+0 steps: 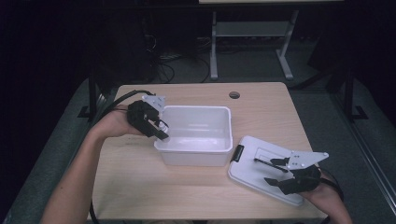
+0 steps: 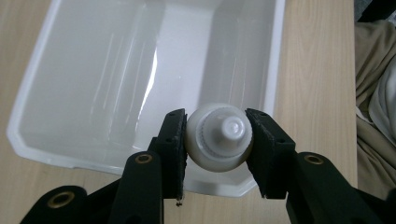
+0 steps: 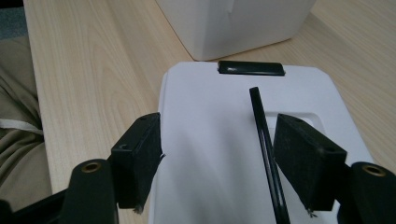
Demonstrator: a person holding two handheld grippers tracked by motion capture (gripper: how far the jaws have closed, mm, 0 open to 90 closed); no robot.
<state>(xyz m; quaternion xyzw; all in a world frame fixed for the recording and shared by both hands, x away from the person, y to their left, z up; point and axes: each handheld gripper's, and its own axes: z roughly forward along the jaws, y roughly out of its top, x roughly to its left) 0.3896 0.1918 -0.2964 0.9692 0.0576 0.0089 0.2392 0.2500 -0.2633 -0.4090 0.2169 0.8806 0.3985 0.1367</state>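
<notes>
Left tongs (image 2: pixel 219 140) clamped on white bottle (image 2: pixel 219 138), held over near rim of white tub (image 2: pixel 116 70). Right tongs (image 3: pixel 217 163) apart, over white lid (image 3: pixel 210 121) lying on surface (image 1: pixel 140 177) beside tub.

Left hand-held gripper (image 1: pixel 161 128) holds a white bottle (image 1: pixel 163 125) over the bin's (image 1: pixel 198 151) rim.
</notes>
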